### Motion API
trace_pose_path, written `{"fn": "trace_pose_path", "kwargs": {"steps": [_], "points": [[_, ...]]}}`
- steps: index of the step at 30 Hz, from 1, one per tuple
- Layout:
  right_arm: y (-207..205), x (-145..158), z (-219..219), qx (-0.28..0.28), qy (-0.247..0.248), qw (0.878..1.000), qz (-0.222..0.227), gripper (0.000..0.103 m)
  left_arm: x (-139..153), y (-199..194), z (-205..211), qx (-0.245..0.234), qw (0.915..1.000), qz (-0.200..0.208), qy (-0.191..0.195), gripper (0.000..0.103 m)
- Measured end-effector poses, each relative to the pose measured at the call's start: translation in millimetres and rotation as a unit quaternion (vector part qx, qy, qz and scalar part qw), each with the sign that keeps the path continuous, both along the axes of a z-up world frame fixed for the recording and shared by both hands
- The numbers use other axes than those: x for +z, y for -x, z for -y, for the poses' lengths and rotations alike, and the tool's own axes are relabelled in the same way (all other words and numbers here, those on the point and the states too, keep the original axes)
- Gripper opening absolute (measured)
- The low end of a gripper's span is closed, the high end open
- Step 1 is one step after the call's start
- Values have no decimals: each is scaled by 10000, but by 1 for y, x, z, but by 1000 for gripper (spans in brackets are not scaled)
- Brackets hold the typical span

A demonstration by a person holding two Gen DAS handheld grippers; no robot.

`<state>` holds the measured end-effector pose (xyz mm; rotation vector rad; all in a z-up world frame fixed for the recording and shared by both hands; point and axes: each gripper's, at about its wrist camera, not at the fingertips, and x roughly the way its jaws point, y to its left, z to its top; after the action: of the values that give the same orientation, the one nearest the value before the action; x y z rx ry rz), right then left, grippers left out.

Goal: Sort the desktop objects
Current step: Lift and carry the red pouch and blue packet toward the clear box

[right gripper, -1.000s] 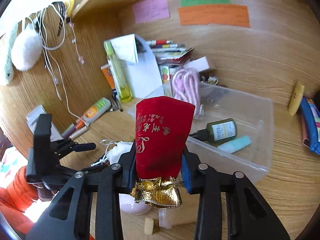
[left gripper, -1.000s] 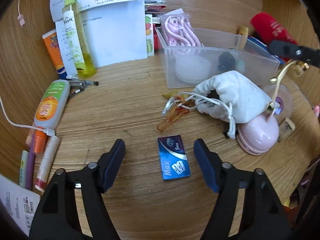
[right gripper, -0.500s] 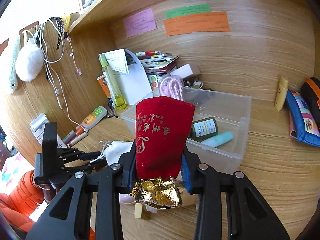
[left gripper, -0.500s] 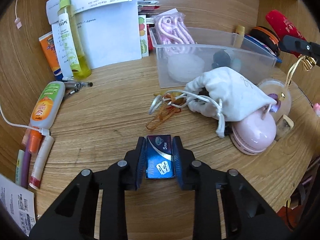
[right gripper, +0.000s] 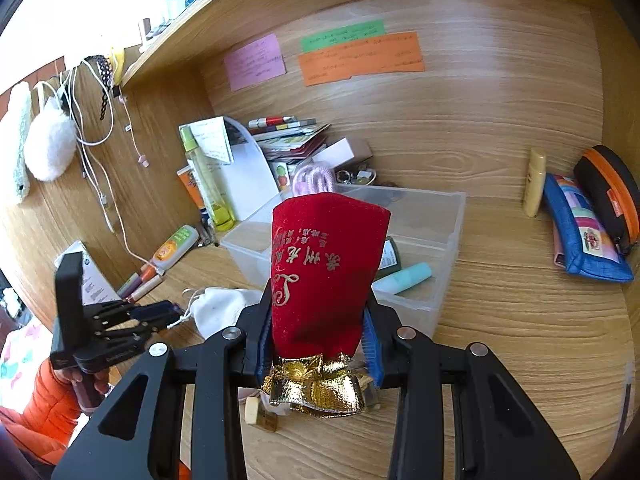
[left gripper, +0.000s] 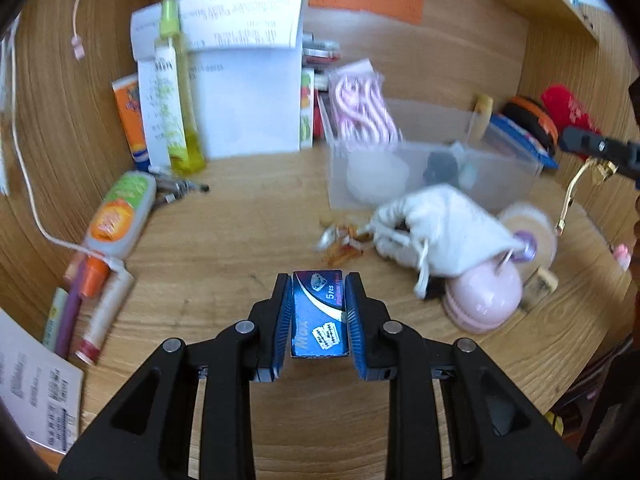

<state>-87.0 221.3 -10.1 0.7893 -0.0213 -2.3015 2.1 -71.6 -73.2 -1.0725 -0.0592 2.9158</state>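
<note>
Along the left edge of a cluttered wooden desk [left gripper: 240, 208], a green-and-orange tube [left gripper: 120, 216] lies beside pens and a white cable, with a tall yellow spray bottle [left gripper: 176, 92] standing at the far wall in front of white papers [left gripper: 248, 92]. In the near centre, the left gripper [left gripper: 319, 312] is clenched on a small blue razor-blade box [left gripper: 318, 314], its blue pads pressing both long sides of the box above the desk. Just beyond it lie scattered rubber bands [left gripper: 340, 240]. To their right a white drawstring pouch [left gripper: 444, 220] slumps over a pink round case [left gripper: 486, 300], near the front wall of a clear plastic bin [left gripper: 500, 168] that holds a coil of pink cord [left gripper: 362, 104]. At the far right, seen from its own camera, the right gripper [right gripper: 320, 340] grips a red velvet pouch [right gripper: 326, 272] with gold lettering and a gold-foil mouth, held upright in front of the bin. A green bottle [right gripper: 390, 256] and a pale teal tube [right gripper: 404, 278] lie inside that bin. Against the far wall to the right rest a yellow tube [right gripper: 536, 182], a blue patterned pencil case [right gripper: 580, 232] and a black case with an orange zip [right gripper: 608, 196].
</note>
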Motion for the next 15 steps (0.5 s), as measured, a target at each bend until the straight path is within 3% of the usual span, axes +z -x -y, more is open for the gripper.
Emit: {"fn": "trace_pose_path", "kwargs": {"steps": [7, 11, 15], "points": [[6, 9, -10, -144, 47, 9998, -114, 33, 28, 7, 2, -46, 9994, -351, 7, 26], [10, 19, -14, -220, 49, 9995, -226, 33, 36, 18, 3, -73, 9993, -362, 69, 26], [17, 27, -17, -268, 90, 9990, -342, 33, 45, 36, 9, -74, 9994, -318, -124, 26]]}}
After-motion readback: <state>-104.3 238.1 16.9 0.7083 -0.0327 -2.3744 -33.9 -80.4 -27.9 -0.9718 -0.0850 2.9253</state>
